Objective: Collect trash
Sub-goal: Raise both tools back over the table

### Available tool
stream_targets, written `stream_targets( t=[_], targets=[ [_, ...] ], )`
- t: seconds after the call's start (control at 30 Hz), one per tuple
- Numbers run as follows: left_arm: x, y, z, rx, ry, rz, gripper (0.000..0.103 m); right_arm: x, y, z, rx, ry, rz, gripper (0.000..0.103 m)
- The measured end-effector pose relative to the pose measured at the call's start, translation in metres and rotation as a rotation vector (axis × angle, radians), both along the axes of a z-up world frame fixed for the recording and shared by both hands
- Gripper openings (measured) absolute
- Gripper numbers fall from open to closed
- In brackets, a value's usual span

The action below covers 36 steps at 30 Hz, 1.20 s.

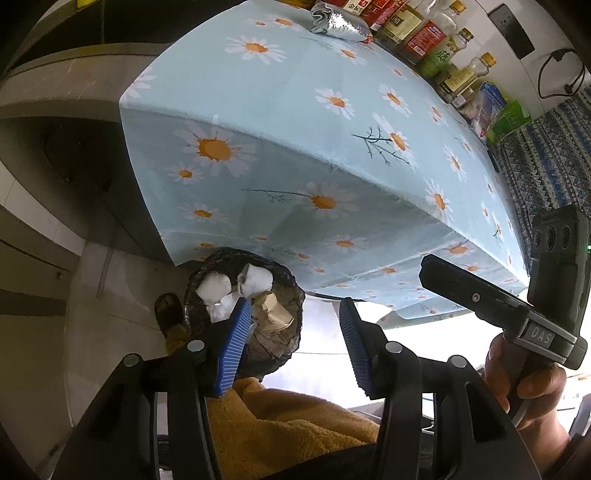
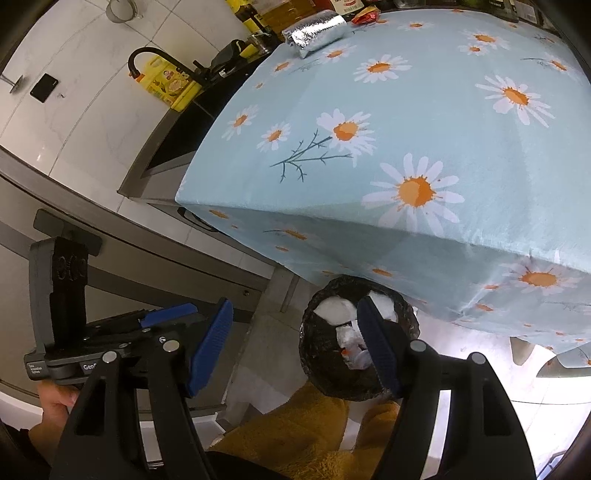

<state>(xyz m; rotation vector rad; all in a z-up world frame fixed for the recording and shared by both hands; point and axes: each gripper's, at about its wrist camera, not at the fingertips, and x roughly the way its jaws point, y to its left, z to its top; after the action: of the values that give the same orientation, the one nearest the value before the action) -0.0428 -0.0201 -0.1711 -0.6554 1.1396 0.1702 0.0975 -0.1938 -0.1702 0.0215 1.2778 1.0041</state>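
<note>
A small bin with a black liner [image 1: 284, 347] stands on the floor below the table's corner. Inside lie white crumpled tissues [image 1: 255, 278] and brown paper [image 1: 275, 314]. My left gripper [image 1: 295, 341] hangs over the bin, open, nothing between its blue pads. In the right wrist view the same bin [image 2: 325, 376] shows white wads [image 2: 334, 310]. My right gripper [image 2: 295, 347] is above it, jaws wide open and empty, its right pad over the bin's mouth. A crumpled silver foil bag [image 1: 338, 22] [image 2: 317, 33] lies on the table's far side.
The table wears a light blue daisy cloth [image 1: 314, 122] [image 2: 424, 110]. Bottles [image 1: 421, 37] and cartons line its far edge, and a red wrapper [image 2: 364, 16] lies beside the foil bag. A sink counter with a yellow jug [image 2: 170, 81] is to the left. A person's yellow fleece [image 1: 280, 428] and sandalled foot [image 1: 168, 310] are close to the bin.
</note>
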Motion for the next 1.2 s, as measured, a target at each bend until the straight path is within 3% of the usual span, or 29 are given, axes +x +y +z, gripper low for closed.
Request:
stream_targets(
  t=[0.43,1.2],
  targets=[
    [0.009,0.000,0.023,0.019,-0.026,-0.020,0.048,0.009,-0.013,0.020,0.051,-0.027,-0.028,0.070],
    [0.074,0.004,0.095,0.172,-0.074,-0.192,0.048,0.038,-0.041,0.064,0.200,-0.074,-0.147,0.070]
  ],
)
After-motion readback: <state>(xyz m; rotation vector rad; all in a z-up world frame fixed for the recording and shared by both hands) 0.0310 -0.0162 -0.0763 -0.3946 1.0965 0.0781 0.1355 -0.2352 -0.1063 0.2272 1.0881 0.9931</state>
